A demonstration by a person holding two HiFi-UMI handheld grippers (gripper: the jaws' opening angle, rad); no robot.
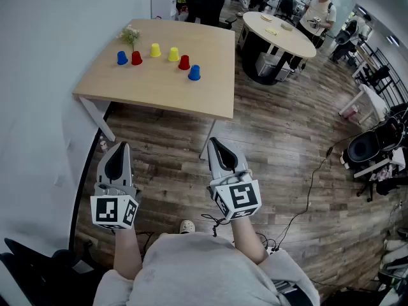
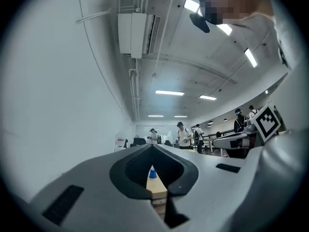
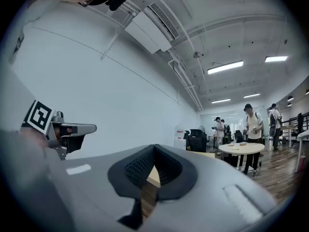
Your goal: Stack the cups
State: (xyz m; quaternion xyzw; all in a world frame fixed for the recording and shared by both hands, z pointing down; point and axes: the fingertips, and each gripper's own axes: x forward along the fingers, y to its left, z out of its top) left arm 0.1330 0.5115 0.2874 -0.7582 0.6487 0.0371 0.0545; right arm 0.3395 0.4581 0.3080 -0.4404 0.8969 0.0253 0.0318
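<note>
Several small cups stand upside down in a loose row on the wooden table point(image 1: 210, 101): a blue cup point(image 1: 122, 58), a red cup point(image 1: 136, 58), a yellow cup point(image 1: 155, 50), a second yellow cup point(image 1: 173, 55), a second red cup point(image 1: 184, 62) and a second blue cup point(image 1: 194, 72). My left gripper point(image 1: 118, 146) and right gripper point(image 1: 212, 143) are held over the floor, well short of the table's near edge, both shut and empty. Through the left gripper's point(image 2: 153, 146) jaws a blue cup point(image 2: 152, 173) shows far off. The right gripper point(image 3: 154, 147) sees only the table corner.
A small plant point(image 1: 131, 36) stands at the table's back left. A white wall runs along the left. A round white table point(image 1: 278, 32) with a person point(image 1: 320, 13) beside it is at the back right. Chairs and cables point(image 1: 306, 196) lie on the wood floor to the right.
</note>
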